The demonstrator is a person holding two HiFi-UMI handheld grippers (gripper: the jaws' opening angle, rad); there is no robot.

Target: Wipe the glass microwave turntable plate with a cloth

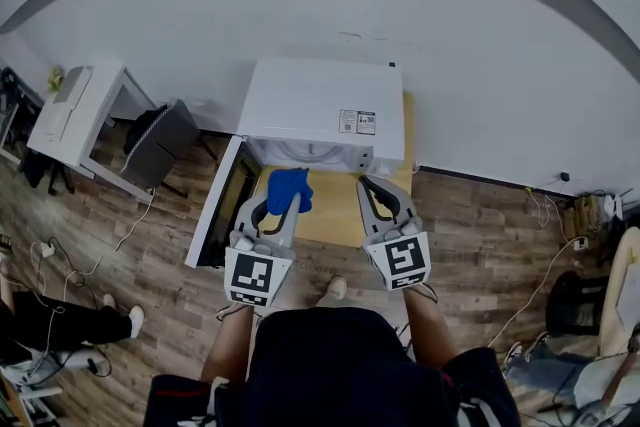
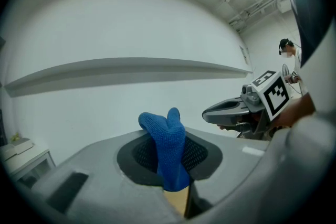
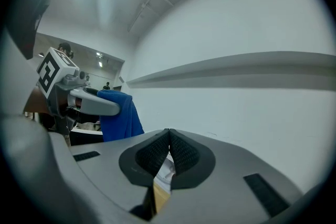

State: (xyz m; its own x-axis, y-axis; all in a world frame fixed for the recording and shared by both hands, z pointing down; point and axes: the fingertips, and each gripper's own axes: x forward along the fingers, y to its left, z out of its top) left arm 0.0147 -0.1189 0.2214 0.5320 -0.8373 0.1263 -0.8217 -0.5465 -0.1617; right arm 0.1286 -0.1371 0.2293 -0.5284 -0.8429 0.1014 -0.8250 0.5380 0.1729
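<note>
Standing before a white microwave point(image 1: 320, 105) whose door point(image 1: 222, 205) hangs open to the left, the person holds 2 grippers out side by side over the pale wooden tabletop point(image 1: 335, 220) in front of it. The left gripper point(image 1: 277, 213) has its jaws closed on a blue cloth point(image 1: 288, 187). In the left gripper view the knitted fabric is pinched between the 2 dark ribbed pads, with a folded bunch standing up above them and a short end hanging below. The right gripper point(image 1: 374, 191) is empty. In the right gripper view its pads meet along a thin line with nothing between them. Both grippers point roughly level toward the microwave's open cavity, near each other but apart, each with its square-marker cube toward the person. The cloth hangs just in front of the cavity mouth, touching neither the oven nor the tabletop. Inside the cavity a pale curved shape point(image 1: 310, 152) shows, too small to tell whether it is the glass turntable plate. A white desk point(image 1: 80, 110) stands on the wood-plank floor point(image 1: 150, 245) to the left.
</note>
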